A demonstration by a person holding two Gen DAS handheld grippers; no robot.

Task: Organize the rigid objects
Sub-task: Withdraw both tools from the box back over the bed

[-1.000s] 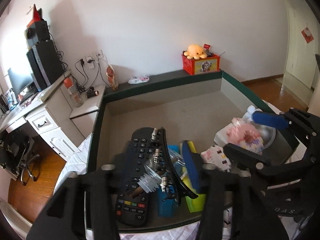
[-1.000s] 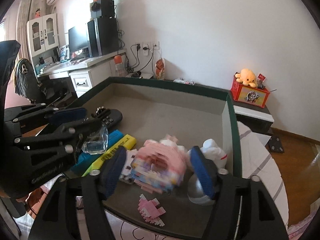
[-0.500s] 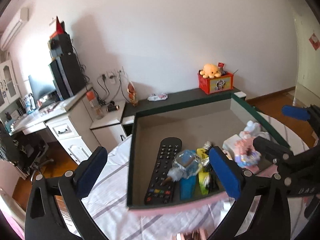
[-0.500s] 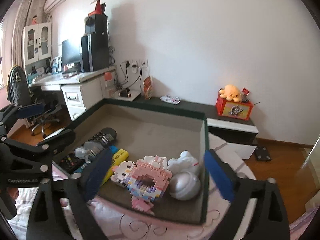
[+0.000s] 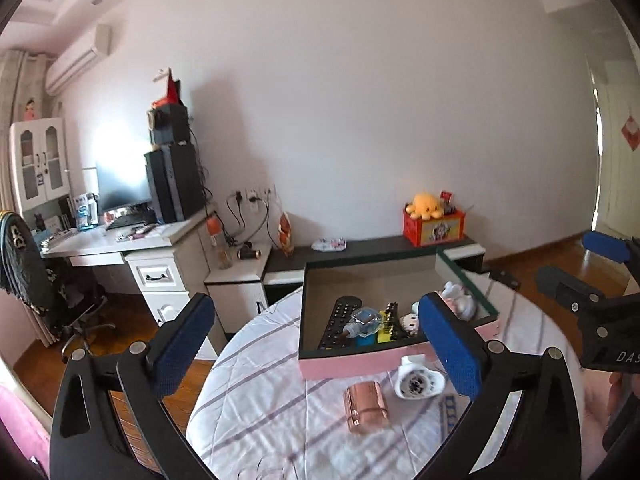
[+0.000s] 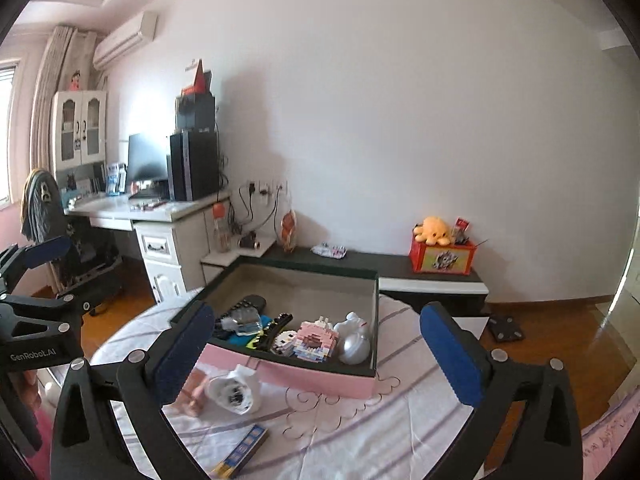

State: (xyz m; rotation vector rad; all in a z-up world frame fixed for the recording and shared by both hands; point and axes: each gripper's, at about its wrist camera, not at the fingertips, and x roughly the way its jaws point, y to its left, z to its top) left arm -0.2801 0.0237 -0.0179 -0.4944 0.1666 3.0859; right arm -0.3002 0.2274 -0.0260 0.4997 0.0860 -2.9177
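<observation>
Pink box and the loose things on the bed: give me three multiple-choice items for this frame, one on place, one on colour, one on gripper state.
1. Where does the remote control lie?
A. in the pink box
B. on the bedspread
C. on the desk

2. What colour is the small cylinder outside the box?
A. green
B. rose gold
C. black

3. How do the left gripper and right gripper stand?
A. both shut
B. one holds a toy
C. both open, empty

Key: A, it lies along the box's left side; B, its shell shines coppery pink; C, the blue pads stand wide apart.
</observation>
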